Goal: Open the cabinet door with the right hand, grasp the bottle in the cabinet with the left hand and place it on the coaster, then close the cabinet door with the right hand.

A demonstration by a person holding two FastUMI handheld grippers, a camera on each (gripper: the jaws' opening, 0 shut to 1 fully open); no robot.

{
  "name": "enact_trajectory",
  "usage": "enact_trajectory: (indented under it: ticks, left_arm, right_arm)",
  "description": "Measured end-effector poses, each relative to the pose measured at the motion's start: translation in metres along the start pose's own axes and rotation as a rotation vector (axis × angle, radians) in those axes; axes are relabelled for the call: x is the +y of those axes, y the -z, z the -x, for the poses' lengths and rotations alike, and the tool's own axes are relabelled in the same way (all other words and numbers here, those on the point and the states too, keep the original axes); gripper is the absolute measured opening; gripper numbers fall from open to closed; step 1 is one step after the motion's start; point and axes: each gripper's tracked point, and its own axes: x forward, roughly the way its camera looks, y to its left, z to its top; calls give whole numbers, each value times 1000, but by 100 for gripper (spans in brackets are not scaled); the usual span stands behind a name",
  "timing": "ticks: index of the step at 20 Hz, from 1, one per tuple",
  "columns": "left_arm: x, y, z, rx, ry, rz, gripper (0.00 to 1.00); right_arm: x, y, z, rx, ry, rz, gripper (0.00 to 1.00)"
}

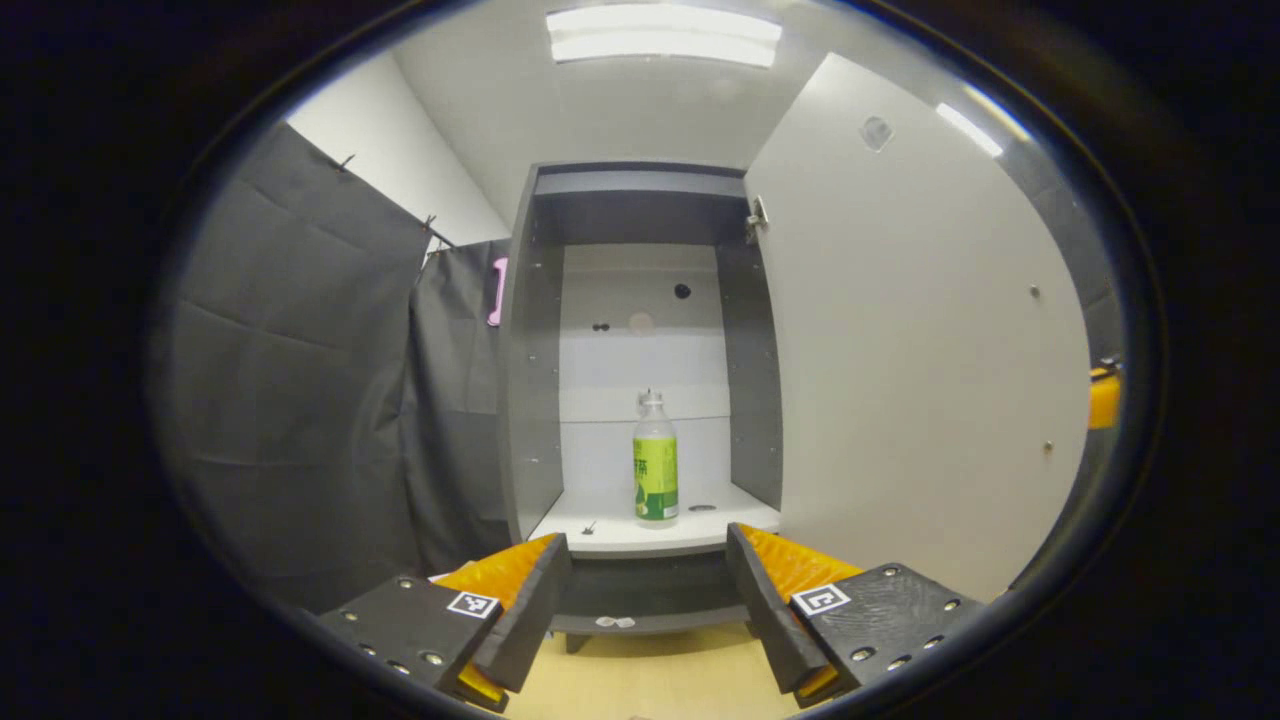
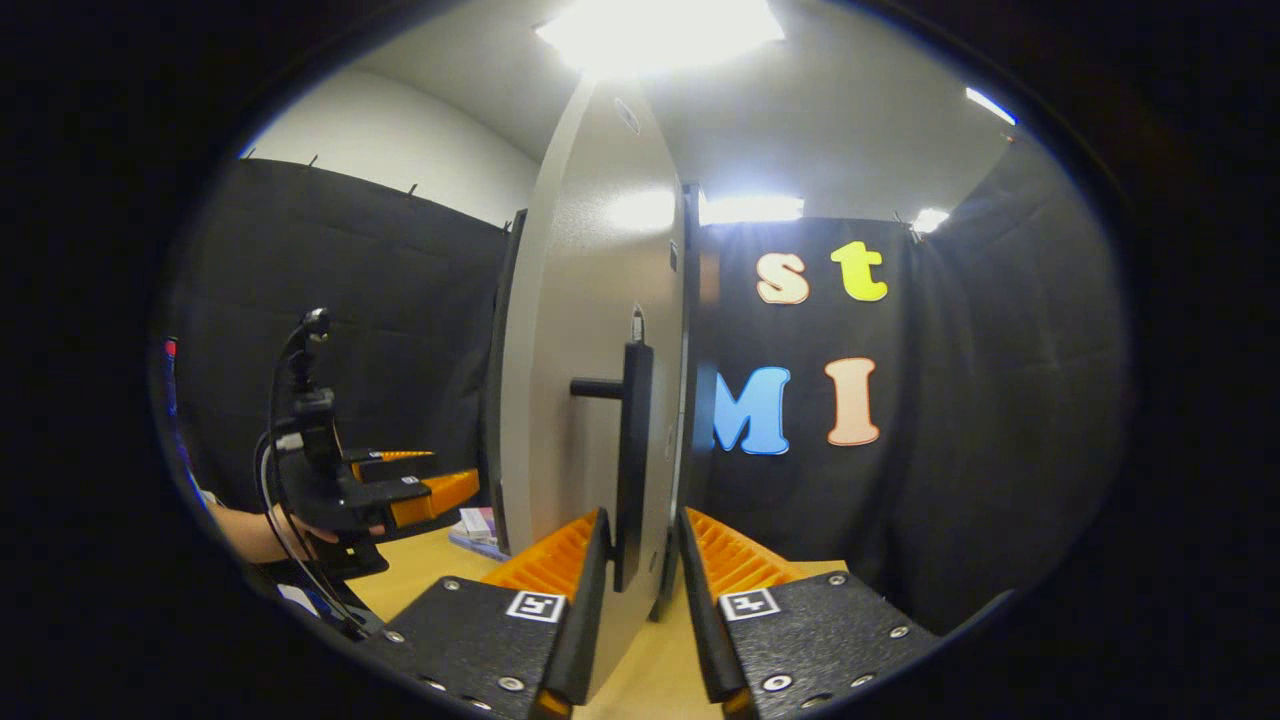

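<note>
A clear bottle (image 1: pixel 655 460) with a green label stands upright on the white shelf (image 1: pixel 640 535) inside the open grey cabinet (image 1: pixel 530 400). My left gripper (image 1: pixel 648 555) is open in front of the shelf, short of the bottle, with nothing between its fingers. The pale cabinet door (image 1: pixel 920 330) is swung out to the right. In the right gripper view the door (image 2: pixel 590 330) stands almost edge-on and its black bar handle (image 2: pixel 632 450) runs down between the fingers of my right gripper (image 2: pixel 640 530). The fingers sit narrowly around the handle; contact on the right side is unclear.
Black cloth walls (image 1: pixel 300 380) close in the booth to the left of the cabinet. A tan tabletop (image 2: pixel 430 570) lies below. In the right gripper view a person's hand (image 2: pixel 260 535) holds the left gripper (image 2: pixel 410 480) near the cabinet, beside a few flat items (image 2: pixel 478 528).
</note>
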Motion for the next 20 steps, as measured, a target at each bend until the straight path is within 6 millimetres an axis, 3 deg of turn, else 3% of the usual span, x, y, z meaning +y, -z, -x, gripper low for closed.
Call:
enact_trajectory:
  ticks: [1, 2, 4, 7, 8, 9, 10, 12, 14, 16, 20]
  left_arm:
    - [4, -2, -10, 1, 3, 1, 94]
    - [5, -4, -20, 2, 9, 1, 94]
    - [8, -7, -42, 7, 28, 11, 94]
    - [5, -3, -78, 29, 76, 38, 90]
    - [5, -2, -90, 36, 88, 43, 94]
    - [5, -1, -102, 38, 101, 44, 90]
    - [5, -1, -113, 35, 108, 40, 94]
    - [2, -1, -134, 31, 121, 15, 93]
    - [0, 5, -152, 35, 131, -3, 90]
    - [-4, 14, -176, 51, 146, -1, 94]
    - [-15, 38, -225, 92, 182, -11, 90]
  right_arm:
    - [-10, 4, 6, -3, 50, -5, 53]
    - [-19, 7, 14, -5, 89, -25, 81]
    - [-35, 16, 25, 10, 175, -57, 97]
    - [-64, 24, 45, 30, 316, -75, 96]
    - [-70, 26, 51, 30, 353, -92, 97]
    - [-74, 27, 55, 31, 386, -111, 97]
    - [-79, 29, 60, 32, 417, -127, 97]
    - [-88, 33, 69, 39, 478, -145, 97]
    - [-94, 40, 76, 51, 536, -154, 96]
    - [-97, 47, 83, 65, 587, -162, 96]
    - [-96, 60, 82, 102, 635, -195, 95]
